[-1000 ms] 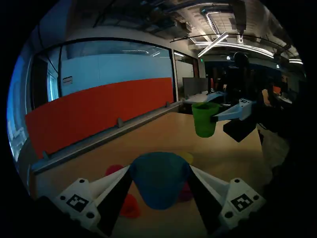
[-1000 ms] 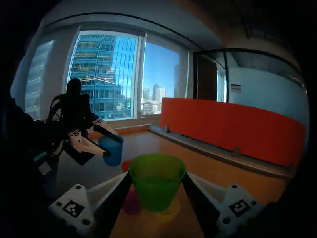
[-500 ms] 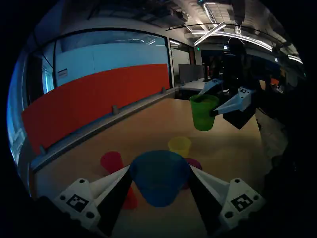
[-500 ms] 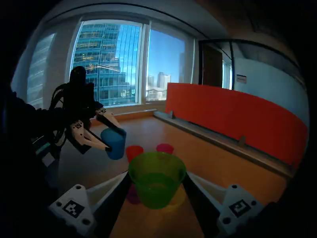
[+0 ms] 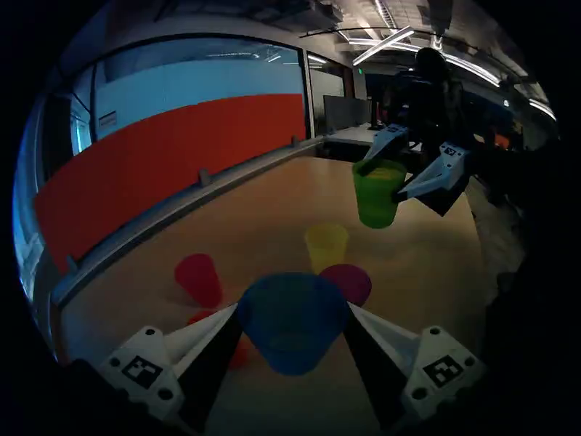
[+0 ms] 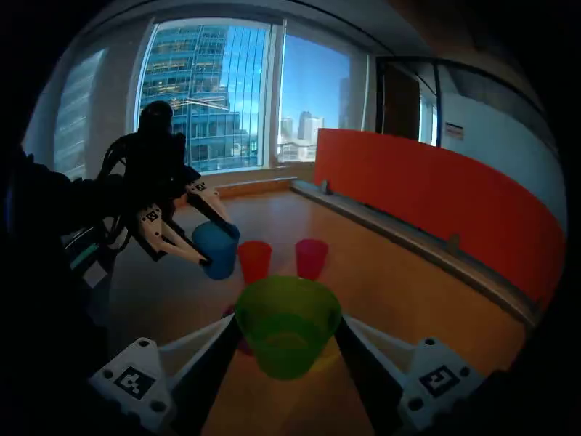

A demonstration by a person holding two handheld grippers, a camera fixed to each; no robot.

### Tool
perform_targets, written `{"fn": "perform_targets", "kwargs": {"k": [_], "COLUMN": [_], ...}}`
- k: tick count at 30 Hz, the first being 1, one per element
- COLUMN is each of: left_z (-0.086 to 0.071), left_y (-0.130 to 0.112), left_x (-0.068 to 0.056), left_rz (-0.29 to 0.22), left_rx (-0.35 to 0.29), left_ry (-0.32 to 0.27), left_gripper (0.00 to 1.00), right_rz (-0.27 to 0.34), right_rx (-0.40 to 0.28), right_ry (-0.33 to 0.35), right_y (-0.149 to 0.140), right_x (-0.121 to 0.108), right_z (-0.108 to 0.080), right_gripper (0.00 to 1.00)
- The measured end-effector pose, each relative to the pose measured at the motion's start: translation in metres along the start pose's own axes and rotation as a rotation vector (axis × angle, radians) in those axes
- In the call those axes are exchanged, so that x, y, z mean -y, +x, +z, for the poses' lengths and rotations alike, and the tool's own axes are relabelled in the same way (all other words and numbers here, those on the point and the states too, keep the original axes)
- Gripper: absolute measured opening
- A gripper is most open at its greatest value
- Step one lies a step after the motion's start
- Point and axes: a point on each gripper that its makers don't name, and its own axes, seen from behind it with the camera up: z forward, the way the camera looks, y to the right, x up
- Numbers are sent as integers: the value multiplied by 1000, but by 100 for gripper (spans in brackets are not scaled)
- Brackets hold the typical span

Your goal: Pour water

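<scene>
The left gripper [image 5: 293, 309] has its fingers clamped on an upright blue cup [image 5: 293, 334] above the worktop [image 5: 276, 211]. Just beyond the fingertips stand a magenta cup [image 5: 348, 282] and a yellow cup [image 5: 326, 245], with a red cup [image 5: 198, 277] past the left finger. The right gripper [image 6: 288, 320] has its fingers clamped on a green cup [image 6: 288, 338], upright between them.

Six cups: one blue cup [image 5: 292, 330], one green cup [image 6: 287, 334], one yellow cup [image 5: 326, 245], one magenta cup [image 5: 351, 280], one red cup [image 5: 197, 278] and one orange-red cup [image 6: 254, 260]. Four stand on the table [image 5: 276, 207]; two grippers, left gripper [image 5: 292, 314] and right gripper [image 6: 287, 321], carry one each.
</scene>
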Motion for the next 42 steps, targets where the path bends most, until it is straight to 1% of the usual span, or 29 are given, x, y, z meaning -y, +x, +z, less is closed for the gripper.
{"fn": "perform_targets", "kwargs": {"k": [9,12,27,36,42], "left_z": [9,12,26,36,42], "left_y": [-17,-20,-38,-45,-50], "left_x": [-4,-5,-9,-10,-10], "left_rz": [-3,-2,1,-9,-5], "left_rx": [57,67,109,117,119], "left_ry": [-24,-32,-62,-78,-83], "left_gripper": [90,89,90,90,89], "right_rz": [-14,-15,-18,-18,-13], "right_rx": [62,79,152,185,203], "right_ry": [26,33,62,71,78], "right_y": [-19,-25,-55,-69,-79], "right_x": [4,5,9,9,10], "right_z": [5,6,10,14,18], "right_gripper": [90,90,90,91,90]}}
